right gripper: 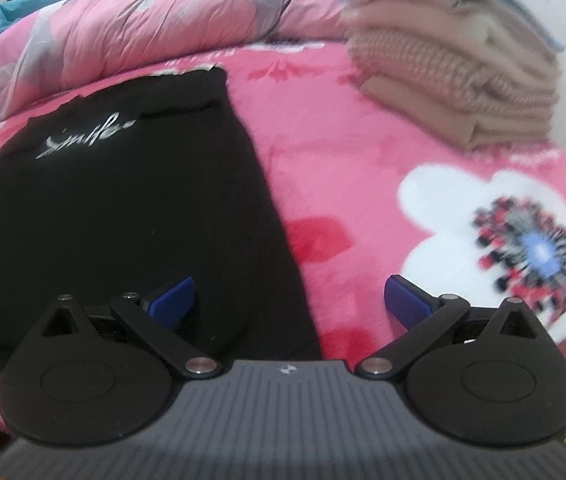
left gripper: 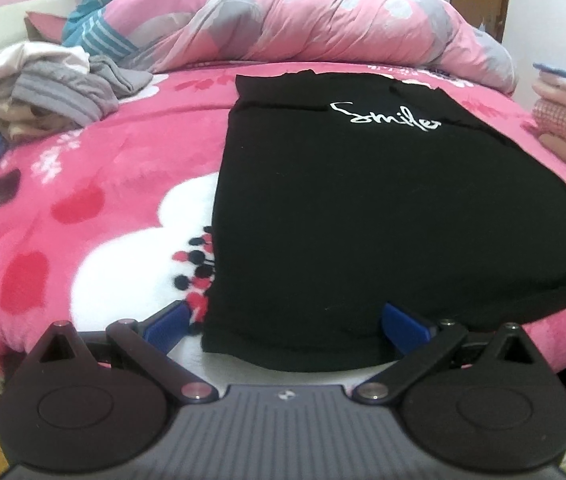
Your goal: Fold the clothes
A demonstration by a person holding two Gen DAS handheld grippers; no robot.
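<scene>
A black T-shirt [left gripper: 363,208] with white "Smile" lettering lies flat on the pink flowered blanket [left gripper: 83,208], its sides folded in to a long panel. My left gripper [left gripper: 287,322] is open at the shirt's near left corner, one blue pad off the cloth and one over the hem. In the right wrist view the same black T-shirt [right gripper: 123,208] fills the left half. My right gripper [right gripper: 289,298] is open over its near right edge, the left pad above the black cloth and the right pad above the blanket [right gripper: 363,168]. Neither gripper holds anything.
A rolled pink and grey quilt [left gripper: 303,20] runs along the far side of the bed. Loose grey, white and beige clothes [left gripper: 51,88] lie at the far left. A stack of folded beige and pink garments [right gripper: 455,64] sits at the far right.
</scene>
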